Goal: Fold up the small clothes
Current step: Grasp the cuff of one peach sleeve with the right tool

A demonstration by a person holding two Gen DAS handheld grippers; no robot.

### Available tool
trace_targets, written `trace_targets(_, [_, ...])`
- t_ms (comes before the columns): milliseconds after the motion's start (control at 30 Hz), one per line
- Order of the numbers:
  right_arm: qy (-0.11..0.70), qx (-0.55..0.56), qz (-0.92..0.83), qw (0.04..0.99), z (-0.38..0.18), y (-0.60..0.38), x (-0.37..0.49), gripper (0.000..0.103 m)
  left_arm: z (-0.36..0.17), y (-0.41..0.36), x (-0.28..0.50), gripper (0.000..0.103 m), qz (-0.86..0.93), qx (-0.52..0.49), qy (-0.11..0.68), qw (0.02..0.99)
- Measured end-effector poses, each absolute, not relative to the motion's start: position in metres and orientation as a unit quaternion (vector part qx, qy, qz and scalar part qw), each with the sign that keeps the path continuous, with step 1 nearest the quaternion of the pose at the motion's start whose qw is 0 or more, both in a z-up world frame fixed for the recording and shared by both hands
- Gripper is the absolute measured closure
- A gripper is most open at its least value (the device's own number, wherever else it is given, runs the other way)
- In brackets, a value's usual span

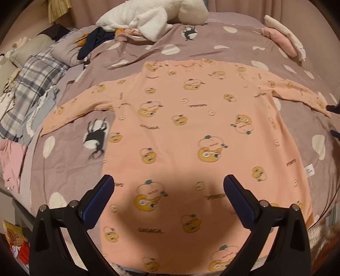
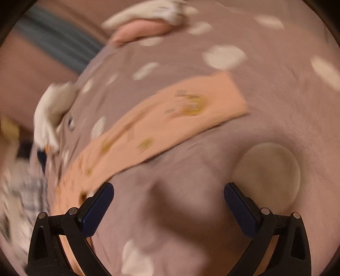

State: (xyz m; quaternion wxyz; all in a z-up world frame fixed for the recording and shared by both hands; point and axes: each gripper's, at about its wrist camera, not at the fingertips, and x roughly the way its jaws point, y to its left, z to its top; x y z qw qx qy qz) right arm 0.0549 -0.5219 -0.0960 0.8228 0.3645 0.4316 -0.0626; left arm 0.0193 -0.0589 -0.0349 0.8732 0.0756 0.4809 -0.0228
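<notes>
A peach long-sleeved shirt [image 1: 180, 131] with yellow cartoon prints lies spread flat on the mauve bedspread [image 1: 70, 165], both sleeves stretched out sideways. My left gripper [image 1: 169, 186] hovers open above the shirt's lower hem, nothing between its blue pads. Two dark tips of the right gripper [image 1: 333, 120] poke in at the right edge beside the right cuff. In the blurred right wrist view, my right gripper [image 2: 169, 195] is open over bare bedspread [image 2: 276, 118], and the shirt's sleeve [image 2: 161, 129] runs diagonally above it, cuff at the upper right.
A white plush toy [image 1: 153, 14] lies at the head of the bed. Dark clothes [image 1: 93, 41], a plaid garment [image 1: 31, 89] and a pink one [image 1: 11, 161] sit along the left side. Folded pink and white items [image 1: 284, 40] rest at the upper right. The bed edge runs along the bottom.
</notes>
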Motion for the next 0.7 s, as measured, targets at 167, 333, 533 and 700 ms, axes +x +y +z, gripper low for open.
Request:
trace_targets(167, [0.358,0.456,-0.047,0.813,-0.109,-0.552,0.061,0.0,-0.041,-0.07,0.027,0.0,-0.033,0.075,0.489,0.868])
trace_targets(333, [0.352,0.47,-0.053,0.808,-0.108,-0.559,0.079,0.0,-0.051,-0.076,0.033,0.0,-0.051,0.062,0.509,0.857])
trace_targets(533, [0.35,0.449,-0.085,0.817,-0.102,-0.576,0.084,0.046,-0.053,-0.077,0.034,0.0,-0.047,0.071,0.511,0.855])
trace_targets(700, [0.363,0.438,-0.112,0.815,-0.107,-0.581,0.084,0.09,-0.054,-0.063,0.033,0.0,-0.037,0.055,0.509,0.858])
